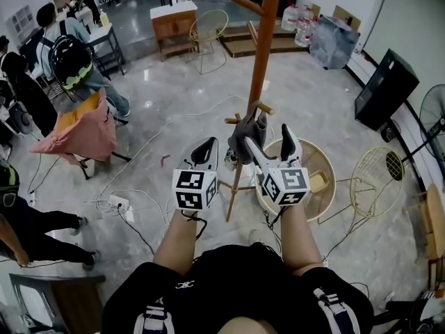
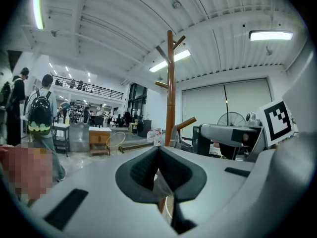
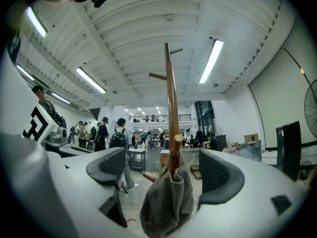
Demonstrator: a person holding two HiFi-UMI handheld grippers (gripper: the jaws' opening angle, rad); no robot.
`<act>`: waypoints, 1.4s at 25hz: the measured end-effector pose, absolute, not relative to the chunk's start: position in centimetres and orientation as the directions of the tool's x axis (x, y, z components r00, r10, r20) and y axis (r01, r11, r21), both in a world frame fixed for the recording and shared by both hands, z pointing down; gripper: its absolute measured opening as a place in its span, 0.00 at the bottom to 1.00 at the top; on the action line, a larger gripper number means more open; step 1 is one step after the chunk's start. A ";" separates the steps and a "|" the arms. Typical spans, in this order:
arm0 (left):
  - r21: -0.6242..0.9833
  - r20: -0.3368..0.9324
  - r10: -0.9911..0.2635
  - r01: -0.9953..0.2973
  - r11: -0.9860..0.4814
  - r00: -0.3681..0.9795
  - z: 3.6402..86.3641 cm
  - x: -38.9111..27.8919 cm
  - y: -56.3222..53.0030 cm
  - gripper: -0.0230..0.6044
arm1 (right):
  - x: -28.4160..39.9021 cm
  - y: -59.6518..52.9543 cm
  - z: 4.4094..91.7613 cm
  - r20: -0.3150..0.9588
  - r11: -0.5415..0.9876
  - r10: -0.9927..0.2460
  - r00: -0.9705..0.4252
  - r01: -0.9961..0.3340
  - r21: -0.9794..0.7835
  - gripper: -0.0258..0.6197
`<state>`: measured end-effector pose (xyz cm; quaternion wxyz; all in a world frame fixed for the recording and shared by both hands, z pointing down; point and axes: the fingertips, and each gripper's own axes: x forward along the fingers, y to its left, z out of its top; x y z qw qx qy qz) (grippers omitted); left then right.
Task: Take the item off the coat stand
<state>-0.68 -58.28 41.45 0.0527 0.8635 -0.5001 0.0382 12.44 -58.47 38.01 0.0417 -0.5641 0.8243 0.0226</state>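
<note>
The right gripper (image 3: 166,167) is held with fingers (image 3: 110,166) spread either side of the bag (image 3: 166,205), which hangs unpinched between them on a peg (image 3: 175,150), ready for a grip. The left gripper (image 2: 159,155) is pressed together, empty, kept aside.

Right gripper (image 1: 272,145) jaws stand apart either side of bag (image 3: 167,202), with a thin gap at each pad and no contact. Bag hangs on upslanting peg (image 3: 177,144). Pole (image 3: 171,98) right behind it blocks straight ahead. Air above peg tip is free. Short peg (image 1: 232,120) sticks out left of bag. Left gripper (image 1: 204,150) is beside, clear of stand, jaws together. Basket (image 1: 325,161) sits low on right, wire chair (image 1: 376,179) beyond it. Floor left of stand is open bar power strip (image 1: 118,202).
</note>
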 end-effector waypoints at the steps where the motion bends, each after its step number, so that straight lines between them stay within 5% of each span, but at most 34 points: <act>1: 0.050 0.120 -0.867 -0.875 -0.481 0.483 41.4 -0.5 -58.6 0.05 | 12.8 -59.2 38.6 -0.073 0.368 -0.928 -0.367 -0.930 -0.012 0.77; 14: 0.002 0.190 -0.918 -0.935 -0.355 0.349 43.5 0.3 -59.1 0.05 | 13.4 -67.2 49.5 0.208 0.405 -0.889 -0.408 -0.912 -0.061 0.76; 17: -0.006 0.200 -0.922 -0.941 -0.339 0.331 43.9 -0.2 -58.9 0.05 | 13.6 -67.8 50.9 0.241 0.378 -0.893 -0.380 -0.924 -0.058 0.64; 20: -0.006 0.195 -0.926 -0.944 -0.331 0.323 43.8 -0.5 -59.0 0.05 | 14.5 -67.9 51.2 0.260 0.327 -0.909 -0.327 -0.944 -0.044 0.30; 22: -0.009 0.193 -0.927 -0.944 -0.330 0.322 43.6 -0.5 -59.1 0.05 | 14.9 -67.9 50.6 0.260 0.301 -0.918 -0.300 -0.953 -0.038 0.17; 35: 0.005 0.182 -0.905 -0.921 -0.390 0.385 44.0 -0.1 -58.1 0.05 | 16.7 -61.2 42.5 0.043 0.286 -0.957 -0.288 -0.957 -0.056 0.14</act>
